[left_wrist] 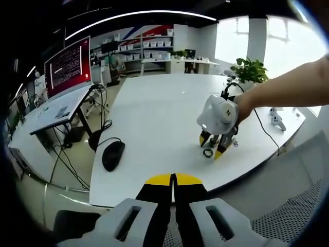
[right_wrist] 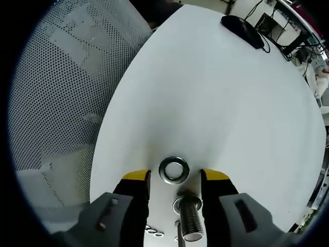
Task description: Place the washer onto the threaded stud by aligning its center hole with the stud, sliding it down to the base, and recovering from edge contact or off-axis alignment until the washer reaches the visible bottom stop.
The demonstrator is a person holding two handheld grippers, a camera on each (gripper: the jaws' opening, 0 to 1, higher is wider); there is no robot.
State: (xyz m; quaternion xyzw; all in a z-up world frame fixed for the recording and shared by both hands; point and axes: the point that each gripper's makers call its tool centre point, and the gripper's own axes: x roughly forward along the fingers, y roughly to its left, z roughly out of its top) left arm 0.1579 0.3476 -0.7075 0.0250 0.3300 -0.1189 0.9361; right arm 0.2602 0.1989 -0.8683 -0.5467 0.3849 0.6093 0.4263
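A steel washer (right_wrist: 174, 170) lies flat on the white table (right_wrist: 216, 92), between the yellow tips of my right gripper (right_wrist: 175, 178), which stands open around it without touching. The threaded stud (right_wrist: 189, 216) stands upright between the same jaws, closer to the camera than the washer. In the left gripper view a hand holds the right gripper (left_wrist: 211, 146) tips-down on the table (left_wrist: 154, 113), with the washer (left_wrist: 208, 153) as a dark ring between them. My left gripper (left_wrist: 173, 181) hovers off the table's near edge, shut with nothing in it.
A black mouse (left_wrist: 113, 154) with its cable lies near the table's left edge. Small spare washers (right_wrist: 154, 232) lie beside the stud. A grey perforated surface (right_wrist: 56, 77) lies beyond the table edge. Two white controllers (left_wrist: 277, 121) rest at the right; a red-screened monitor (left_wrist: 69, 67) stands on another desk.
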